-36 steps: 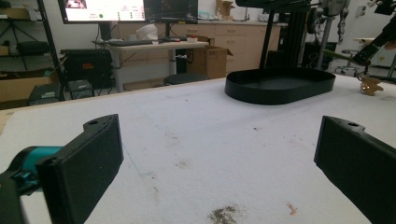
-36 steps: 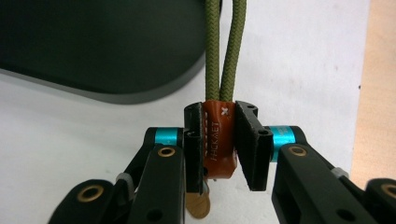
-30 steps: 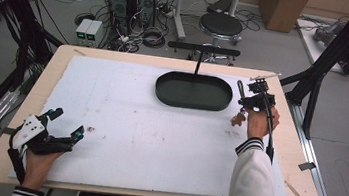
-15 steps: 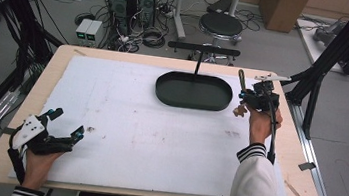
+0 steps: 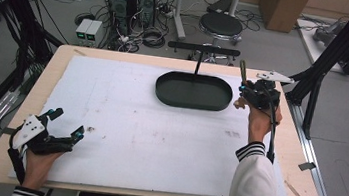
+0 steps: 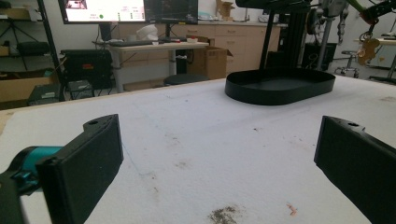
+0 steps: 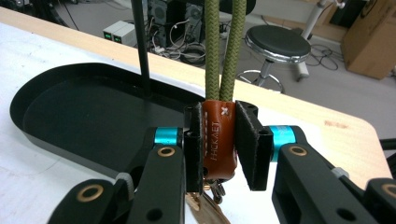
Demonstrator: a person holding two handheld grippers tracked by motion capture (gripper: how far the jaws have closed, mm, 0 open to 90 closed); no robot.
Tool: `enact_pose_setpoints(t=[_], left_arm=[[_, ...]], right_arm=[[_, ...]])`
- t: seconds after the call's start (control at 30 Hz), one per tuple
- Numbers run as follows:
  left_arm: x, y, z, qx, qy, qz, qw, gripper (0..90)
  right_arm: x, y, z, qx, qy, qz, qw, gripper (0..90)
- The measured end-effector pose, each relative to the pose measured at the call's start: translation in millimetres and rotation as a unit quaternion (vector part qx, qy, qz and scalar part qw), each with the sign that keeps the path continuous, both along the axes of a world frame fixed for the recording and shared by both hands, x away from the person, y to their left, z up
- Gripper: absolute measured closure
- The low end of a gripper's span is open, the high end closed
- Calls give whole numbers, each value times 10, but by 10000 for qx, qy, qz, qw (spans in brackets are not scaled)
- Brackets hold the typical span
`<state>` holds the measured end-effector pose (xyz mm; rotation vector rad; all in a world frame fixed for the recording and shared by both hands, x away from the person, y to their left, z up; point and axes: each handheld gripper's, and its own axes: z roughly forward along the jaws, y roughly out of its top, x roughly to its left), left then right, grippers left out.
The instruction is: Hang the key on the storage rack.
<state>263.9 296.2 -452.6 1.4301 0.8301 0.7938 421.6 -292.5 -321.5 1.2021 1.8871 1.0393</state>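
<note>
The right gripper is clamped on a brown leather tag with a green cord, centre frame, beside the black tray. It is likely carried but not yet placed. The left gripper, lower left, gapes empty.

Olive cord: both strands run off the top edge of the right gripper view, so where they lead can't be told.
Brown leather tab: its sides are covered by the right tool's jaws; the stamped lettering is too soft to read surely.
Metal bits under the tab: blurred and cut by the bottom edge.
Left tool: its jaws are cut by the bottom and right edges.
Black tray: its interior is hidden behind the near wall.
</note>
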Motion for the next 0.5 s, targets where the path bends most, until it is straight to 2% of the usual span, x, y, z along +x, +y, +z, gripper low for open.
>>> enact_pose_setpoints(t=[0.5], left_arm=[[2, 3, 0, -3, 9, 1, 10000, 17]], right_arm=[[79, 48, -37, 51, -312, -91, 9995, 736]])
